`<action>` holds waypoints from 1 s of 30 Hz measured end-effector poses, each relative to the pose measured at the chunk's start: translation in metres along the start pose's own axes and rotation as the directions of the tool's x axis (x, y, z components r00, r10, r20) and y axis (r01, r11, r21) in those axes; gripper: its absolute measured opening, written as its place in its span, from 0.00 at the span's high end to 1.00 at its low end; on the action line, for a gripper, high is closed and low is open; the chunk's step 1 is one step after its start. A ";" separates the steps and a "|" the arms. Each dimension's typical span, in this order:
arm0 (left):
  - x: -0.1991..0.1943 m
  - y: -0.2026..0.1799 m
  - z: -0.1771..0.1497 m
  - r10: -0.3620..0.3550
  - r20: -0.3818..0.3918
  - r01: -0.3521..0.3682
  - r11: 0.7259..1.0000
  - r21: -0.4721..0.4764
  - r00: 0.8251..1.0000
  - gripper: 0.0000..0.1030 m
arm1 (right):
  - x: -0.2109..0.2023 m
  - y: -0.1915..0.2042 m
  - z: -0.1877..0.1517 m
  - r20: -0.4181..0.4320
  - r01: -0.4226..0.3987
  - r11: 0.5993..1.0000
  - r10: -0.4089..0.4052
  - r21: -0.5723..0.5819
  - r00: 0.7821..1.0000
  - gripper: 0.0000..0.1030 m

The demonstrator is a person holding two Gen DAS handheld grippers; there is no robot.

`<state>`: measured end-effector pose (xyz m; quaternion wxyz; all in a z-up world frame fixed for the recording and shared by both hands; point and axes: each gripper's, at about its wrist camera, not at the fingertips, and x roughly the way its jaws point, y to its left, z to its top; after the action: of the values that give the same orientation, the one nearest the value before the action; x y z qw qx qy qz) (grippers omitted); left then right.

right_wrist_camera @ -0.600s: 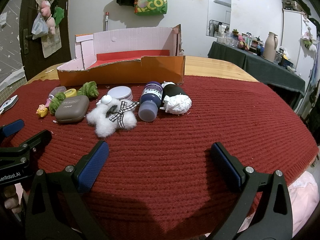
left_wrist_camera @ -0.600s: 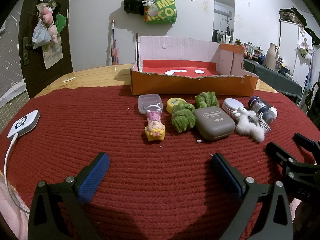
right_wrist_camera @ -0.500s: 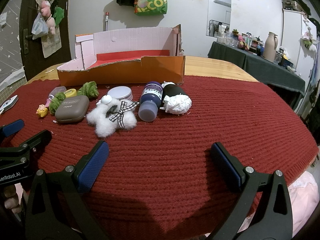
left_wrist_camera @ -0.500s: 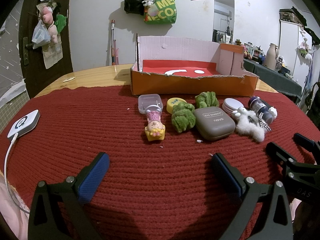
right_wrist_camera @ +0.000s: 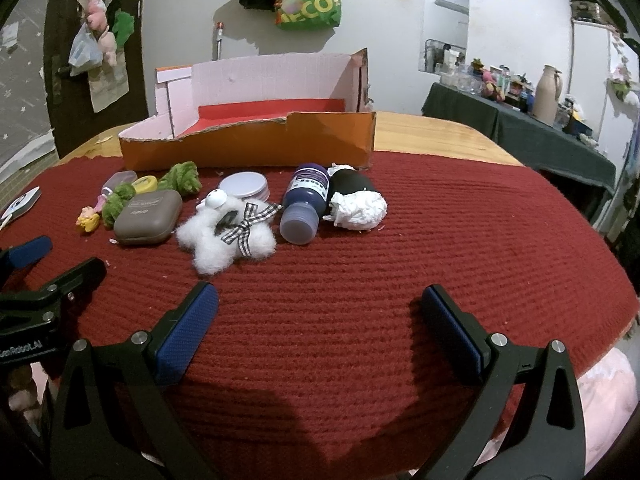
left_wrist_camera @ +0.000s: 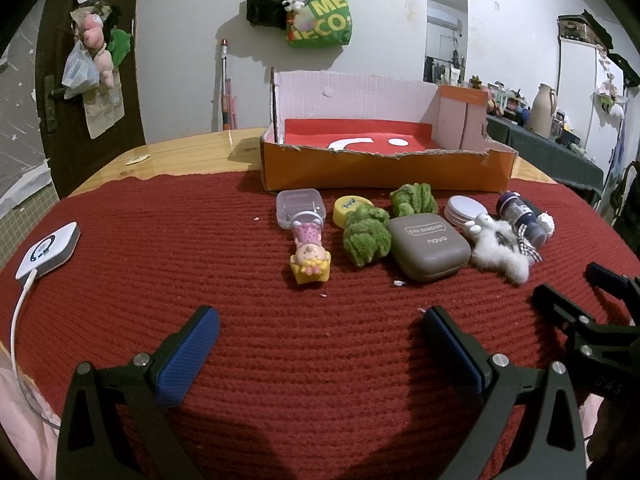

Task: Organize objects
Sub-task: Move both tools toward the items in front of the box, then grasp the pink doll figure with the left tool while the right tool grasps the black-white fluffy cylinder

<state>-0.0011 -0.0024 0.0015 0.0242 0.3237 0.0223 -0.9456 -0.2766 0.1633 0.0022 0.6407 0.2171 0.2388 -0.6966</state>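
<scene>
An open orange cardboard box (left_wrist_camera: 384,172) with a red floor stands at the back of the red knitted mat. In front of it lies a row of small objects: a clear plastic case (left_wrist_camera: 299,205), a doll figure (left_wrist_camera: 309,250), a yellow tin (left_wrist_camera: 351,209), two green fluffy scrunchies (left_wrist_camera: 366,236), a grey eye-shadow case (left_wrist_camera: 429,246), a white round tin (left_wrist_camera: 464,209), a white fluffy toy with a checked bow (right_wrist_camera: 228,236), a dark blue bottle (right_wrist_camera: 305,202) and a black-and-white bundle (right_wrist_camera: 356,200). My left gripper (left_wrist_camera: 320,334) and right gripper (right_wrist_camera: 318,320) are open and empty, hovering near the front.
A white device with a cable (left_wrist_camera: 48,250) lies at the mat's left edge. The wooden table (left_wrist_camera: 180,160) shows behind the mat. Bags hang on the wall (left_wrist_camera: 316,12). A dark side table with a jug (right_wrist_camera: 548,96) stands at the right.
</scene>
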 end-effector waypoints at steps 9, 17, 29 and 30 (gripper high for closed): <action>0.003 0.015 0.021 -0.051 -0.034 0.048 0.997 -0.068 0.998 0.00 | -0.007 -0.019 0.027 0.038 -0.015 1.000 0.015 0.002 0.999 0.00; 0.011 0.017 0.037 -0.062 -0.066 0.060 0.998 -0.022 0.996 0.00 | 0.012 -0.038 0.052 -0.013 -0.027 0.999 0.027 0.020 1.000 0.00; 0.031 0.026 0.044 -0.071 -0.166 0.076 0.997 0.022 0.984 0.04 | 0.048 -0.048 0.068 -0.149 0.012 0.997 -0.023 -0.074 0.989 0.00; 0.033 0.026 0.044 -0.072 -0.175 0.078 0.997 0.026 0.982 0.04 | 0.051 -0.048 0.068 -0.162 0.010 0.996 -0.024 -0.086 0.987 0.00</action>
<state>-0.0524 -0.0321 0.0156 -0.0186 0.4042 0.0211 -0.9142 -0.3286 0.0848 0.0271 0.6220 0.2436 0.3216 -0.6711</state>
